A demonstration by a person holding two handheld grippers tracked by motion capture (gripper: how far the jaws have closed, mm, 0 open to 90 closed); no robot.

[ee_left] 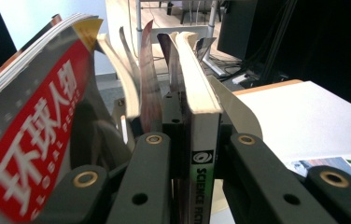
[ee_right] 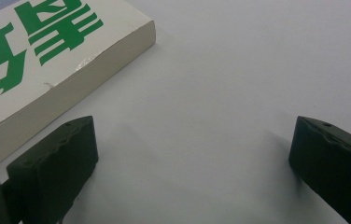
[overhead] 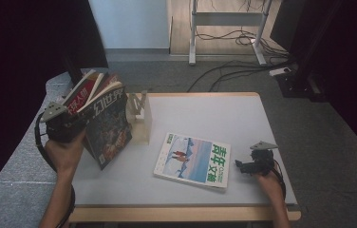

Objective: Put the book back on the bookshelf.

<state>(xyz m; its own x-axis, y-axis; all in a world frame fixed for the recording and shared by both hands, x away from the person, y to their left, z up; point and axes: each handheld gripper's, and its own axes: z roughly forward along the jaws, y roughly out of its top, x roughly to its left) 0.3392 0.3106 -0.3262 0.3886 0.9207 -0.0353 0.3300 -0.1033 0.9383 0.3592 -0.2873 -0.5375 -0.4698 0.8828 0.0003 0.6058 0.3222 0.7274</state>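
Worktop [overhead: 243, 118]: one white-covered magazine [overhead: 193, 161] lying flat near centre; one pale upright stand [overhead: 141, 116]. Left tool [ee_left: 193, 140] clamped on a fanned bundle of magazines [overhead: 101, 114], raised at left edge; count unclear. Right tool [ee_right: 194, 154]: jaws wide apart, just beside flat magazine.

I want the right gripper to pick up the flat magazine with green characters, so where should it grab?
Probably its near right edge: the magazine lies flat, so slide one jaw of the open right gripper under the thick page edge from the right.
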